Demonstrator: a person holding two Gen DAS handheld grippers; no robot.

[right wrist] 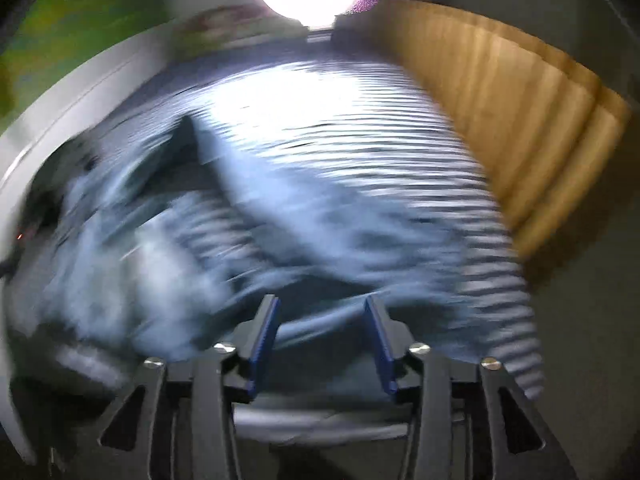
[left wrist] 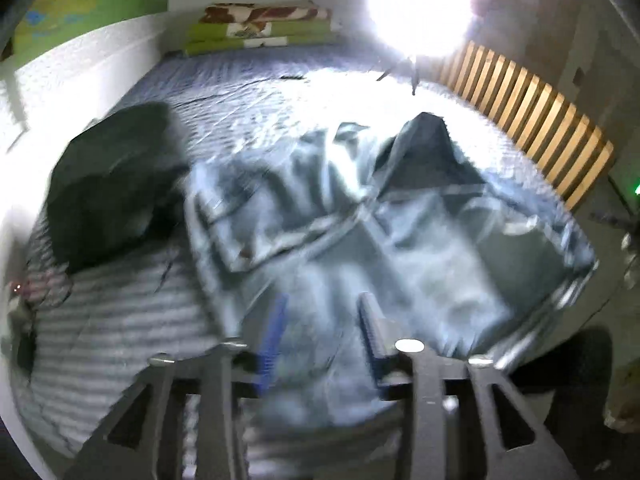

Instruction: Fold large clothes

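A large grey-blue garment (left wrist: 380,232) lies crumpled on the striped bed cover, one corner peaked up toward the lamp. My left gripper (left wrist: 324,304) hovers over its near edge, fingers open with nothing between the blue pads. In the right wrist view the same garment (right wrist: 248,224) is heavily blurred and spreads across the bed to the left. My right gripper (right wrist: 322,304) is open just above a fold of that cloth, empty.
A dark garment (left wrist: 116,184) is heaped on the bed's left side. Folded green and brown blankets (left wrist: 260,26) sit at the far end. A wooden slatted rail (left wrist: 532,116) borders the right side. A bright lamp (left wrist: 420,4) on a tripod glares from behind.
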